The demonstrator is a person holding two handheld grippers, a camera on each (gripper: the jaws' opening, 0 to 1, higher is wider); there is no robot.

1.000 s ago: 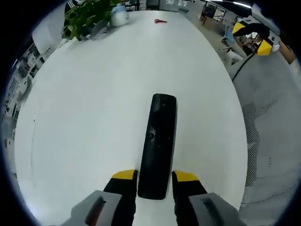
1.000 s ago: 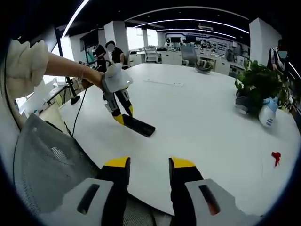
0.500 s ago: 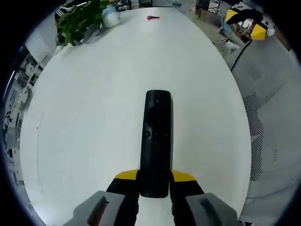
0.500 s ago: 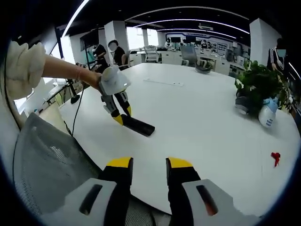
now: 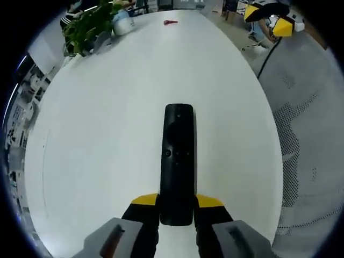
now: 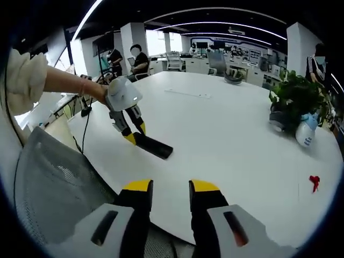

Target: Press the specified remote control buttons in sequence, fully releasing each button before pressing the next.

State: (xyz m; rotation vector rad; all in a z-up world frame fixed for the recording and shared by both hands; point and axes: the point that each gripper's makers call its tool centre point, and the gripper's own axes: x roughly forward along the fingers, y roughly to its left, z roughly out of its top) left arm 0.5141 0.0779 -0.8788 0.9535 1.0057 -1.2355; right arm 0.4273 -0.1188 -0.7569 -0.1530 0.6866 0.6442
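The left gripper point(image 5: 176, 207) clamps the near end of the black remote control point(image 5: 178, 161), which lies flat on the white table point(image 5: 107, 134) near its edge, pointing toward the table's middle. The right gripper point(image 6: 164, 189) hangs off that same edge over a mesh chair point(image 6: 59, 188), jaws narrowly apart (nothing between them). At the far edge stand a potted plant point(image 6: 296, 97) and a small red object point(image 6: 314, 180).

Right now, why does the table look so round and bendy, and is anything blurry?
In the left gripper view the fisheye lens bulges the white table, but the remote is sharp. In the right gripper view the ceiling lights curve and the far desks look soft.
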